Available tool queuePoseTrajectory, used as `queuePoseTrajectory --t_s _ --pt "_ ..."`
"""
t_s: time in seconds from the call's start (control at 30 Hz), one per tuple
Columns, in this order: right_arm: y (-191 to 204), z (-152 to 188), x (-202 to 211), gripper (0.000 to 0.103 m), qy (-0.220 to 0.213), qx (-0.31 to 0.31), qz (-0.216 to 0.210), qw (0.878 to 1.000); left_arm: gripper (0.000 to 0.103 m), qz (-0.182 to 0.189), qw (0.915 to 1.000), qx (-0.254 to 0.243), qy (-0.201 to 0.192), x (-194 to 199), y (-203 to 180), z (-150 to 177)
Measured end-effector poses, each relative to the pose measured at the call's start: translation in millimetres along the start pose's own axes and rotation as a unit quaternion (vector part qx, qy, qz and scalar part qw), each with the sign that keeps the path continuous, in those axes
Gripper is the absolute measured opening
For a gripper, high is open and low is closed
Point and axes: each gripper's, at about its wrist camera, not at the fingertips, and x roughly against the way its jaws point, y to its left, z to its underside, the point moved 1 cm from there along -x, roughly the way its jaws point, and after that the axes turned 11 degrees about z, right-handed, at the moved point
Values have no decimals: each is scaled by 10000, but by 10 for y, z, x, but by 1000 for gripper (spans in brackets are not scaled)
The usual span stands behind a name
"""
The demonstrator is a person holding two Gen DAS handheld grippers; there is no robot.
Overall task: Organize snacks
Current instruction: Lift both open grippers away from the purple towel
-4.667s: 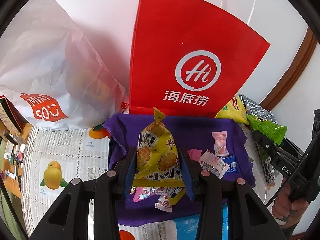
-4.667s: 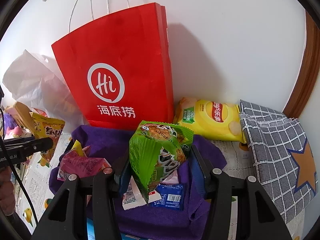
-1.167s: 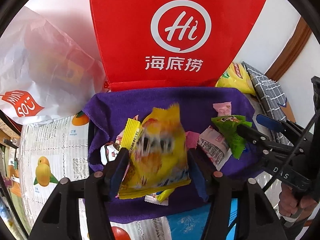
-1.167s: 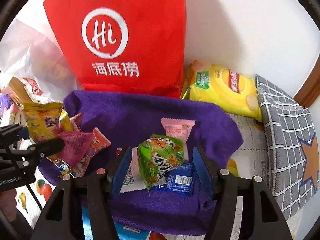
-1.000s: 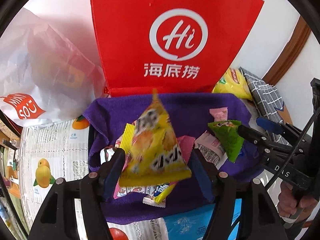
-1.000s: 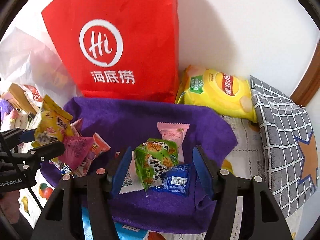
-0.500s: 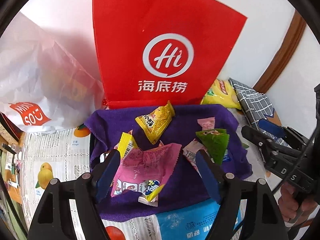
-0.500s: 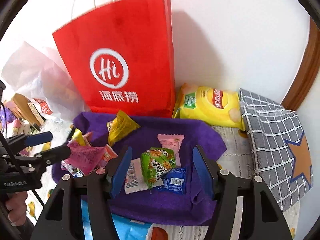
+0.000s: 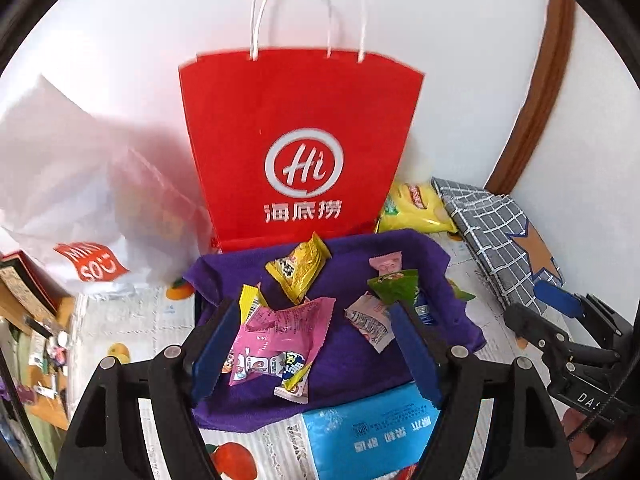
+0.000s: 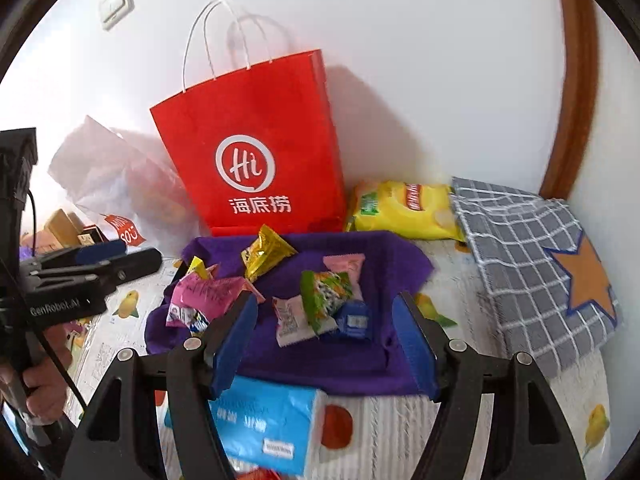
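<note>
Both grippers — left gripper (image 9: 316, 344) released, right gripper (image 10: 326, 340) opening (nothing grasped) — hovered between picks; ahead of the fingers, the pink packet (image 9: 280, 332) probably needed grasping next.

Straight ahead of my gripper, the red paper bag (image 9: 300, 144) says "Hi" and 海底捞. Off left, my other gripper's body (image 10: 60, 300) reads "GenRobot.AI".

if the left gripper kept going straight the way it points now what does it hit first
Most likely the crinkled pink snack packet lying on the purple cloth: it sits between the open fingers of the left gripper, which holds nothing. Depth is hard to judge in a fisheye view; the small white candy wrapper below it could come first.
</note>
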Motion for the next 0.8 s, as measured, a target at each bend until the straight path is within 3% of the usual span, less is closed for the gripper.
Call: queuePoseTrajectory --t_s 0.17,0.37,0.57,0.8 --pt "-193 157 288 70 -148 -147 323 9993 76 163 9994 73 -287 321 -108 124" --pt "-376 368 582 70 -345 -301 685 9966 76 26 9992 51 -408 596 -171 429" --pt "-405 611 774 71 -254 -361 423 9981 76 34 9986 136 -505 818 -141 792" --pt "-223 849 923 75 -105 -107 443 9989 76 -88 9980 46 -618 1084 -142 1123"
